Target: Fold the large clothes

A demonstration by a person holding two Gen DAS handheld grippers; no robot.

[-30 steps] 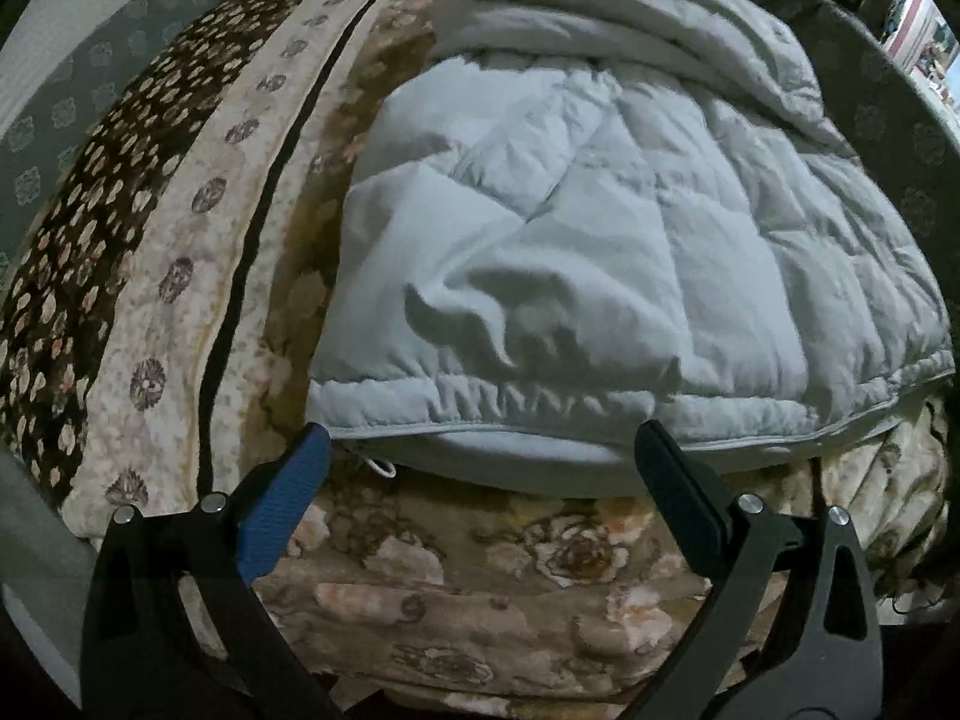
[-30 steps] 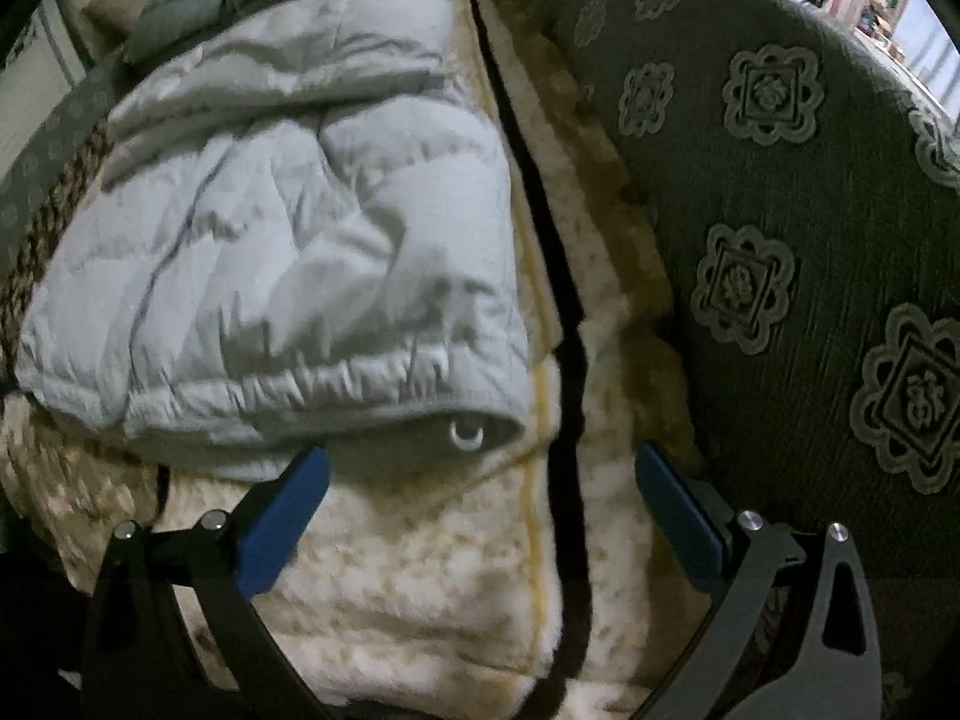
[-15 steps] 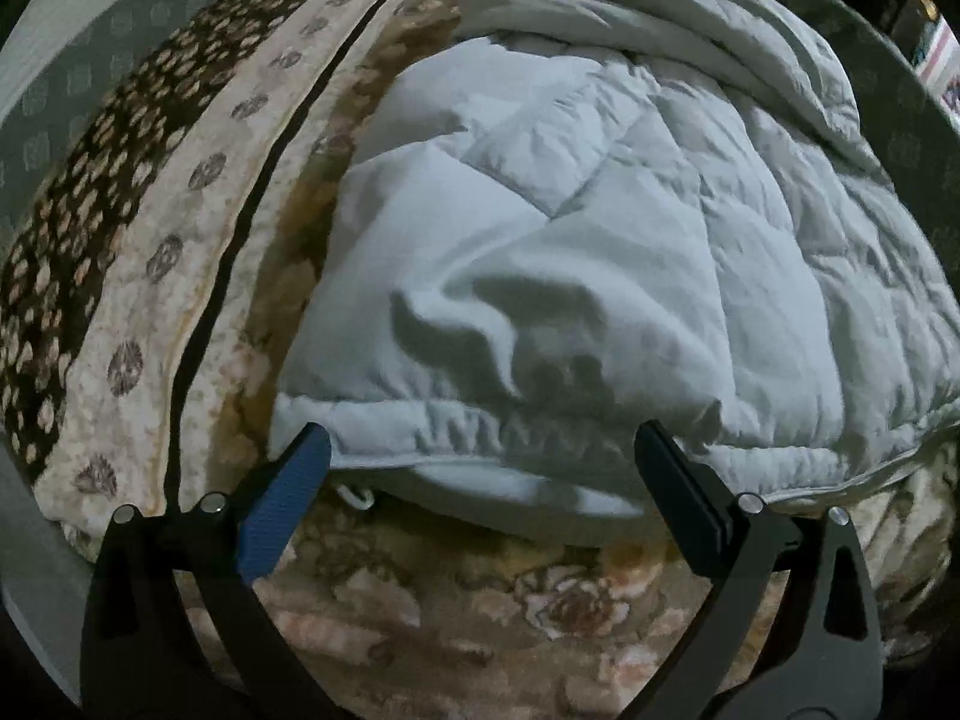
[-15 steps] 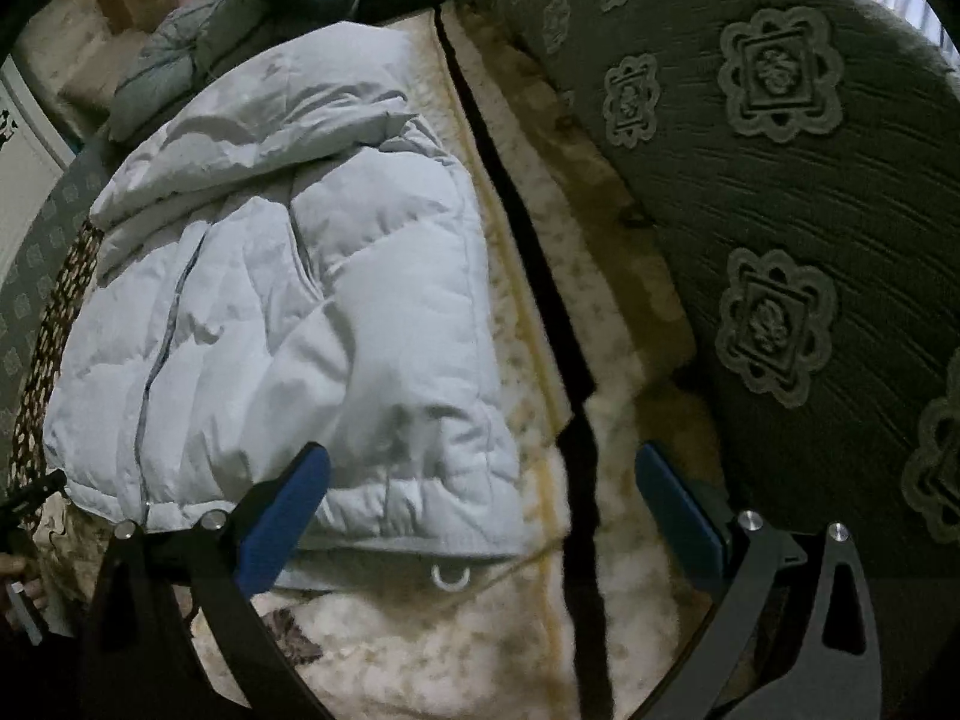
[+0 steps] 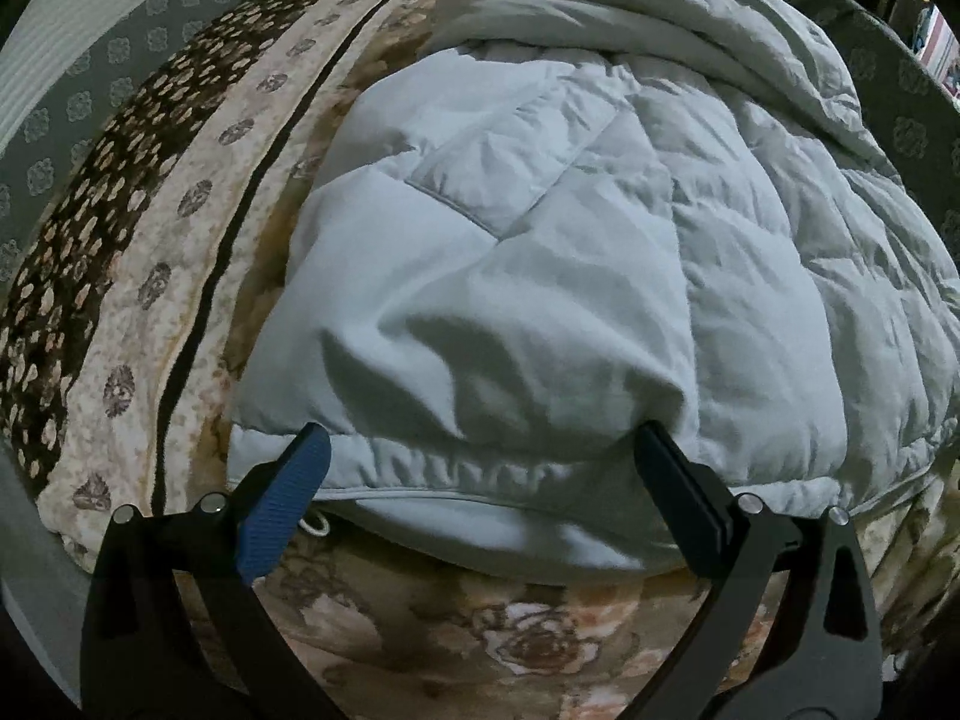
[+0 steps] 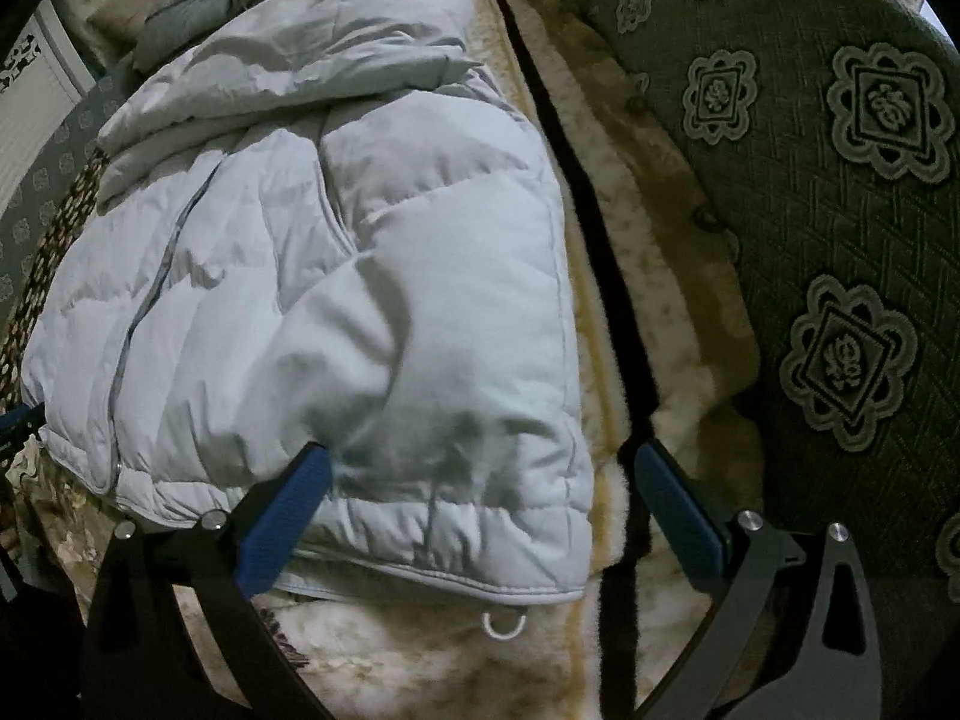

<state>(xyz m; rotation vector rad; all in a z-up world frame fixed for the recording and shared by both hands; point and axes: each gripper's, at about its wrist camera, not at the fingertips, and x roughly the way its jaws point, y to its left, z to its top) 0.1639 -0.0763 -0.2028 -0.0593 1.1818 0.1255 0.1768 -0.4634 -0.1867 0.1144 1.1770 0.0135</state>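
Note:
A pale grey quilted puffer jacket [image 5: 540, 276] lies folded on a patterned blanket, its elastic hem nearest me. My left gripper [image 5: 480, 456] is open, and its fingertips straddle the hem at the jacket's left corner. In the right wrist view the same jacket [image 6: 336, 300] shows its right bottom corner, with a white cord loop [image 6: 503, 625] hanging below the hem. My right gripper [image 6: 480, 468] is open too. Its left fingertip lies over the jacket and its right one over the cream blanket beside the jacket's edge. Nothing is held.
A floral brown and cream blanket [image 5: 150, 252] covers the seat under the jacket. A grey-green sofa back with medallion patterns [image 6: 840, 228] rises on the right. More grey bedding [image 6: 198, 0] is heaped at the far end. The left gripper's blue tip [image 6: 21, 420] shows at the left edge.
Both grippers have moved forward and down toward the jacket's hem, which now sits between their open fingers. The jacket itself has not moved.

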